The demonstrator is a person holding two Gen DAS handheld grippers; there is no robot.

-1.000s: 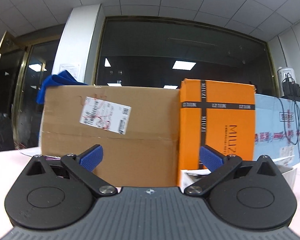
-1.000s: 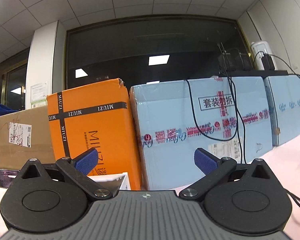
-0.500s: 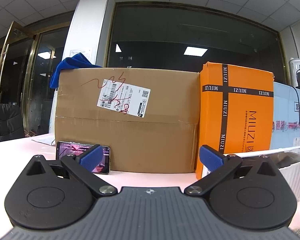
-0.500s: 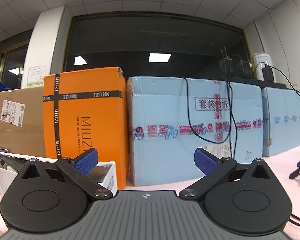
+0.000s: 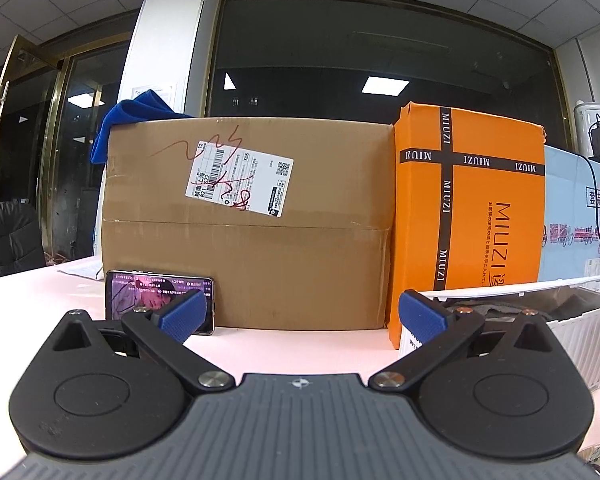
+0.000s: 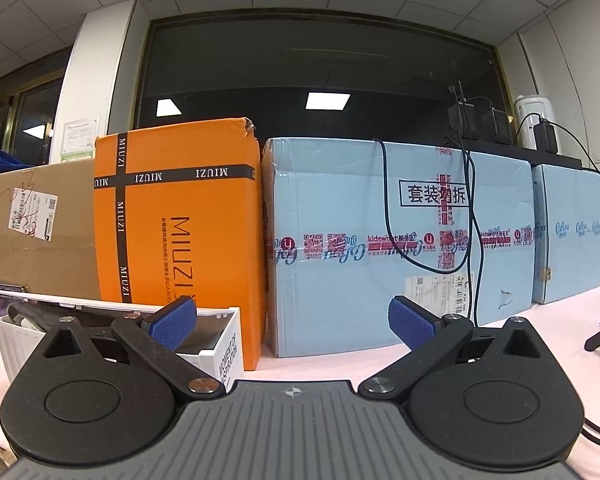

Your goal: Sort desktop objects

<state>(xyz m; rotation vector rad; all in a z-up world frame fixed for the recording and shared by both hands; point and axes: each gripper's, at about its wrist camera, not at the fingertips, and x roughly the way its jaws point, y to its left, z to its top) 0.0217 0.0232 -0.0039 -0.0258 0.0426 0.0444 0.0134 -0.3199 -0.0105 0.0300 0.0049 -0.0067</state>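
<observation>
Left gripper (image 5: 300, 316) wide, empty, low center over the counter (image 5: 292, 348). Right gripper (image 6: 292, 324) wide, empty too. White bin (image 6: 220, 336) w/ dark items sits lower left of right view, touching orange box (image 6: 176, 216). Phone (image 5: 140, 292) leans on brown box (image 5: 252, 240).

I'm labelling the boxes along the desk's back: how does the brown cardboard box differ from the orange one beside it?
The brown cardboard box is wide and low; the orange box is narrower and stands taller. The brown one is plain with a white shipping label scribbled in red; the orange one has black MIUZI bands crossing it. A phone leans against the brown one only. Both stand upright, side by side on the desk.
</observation>
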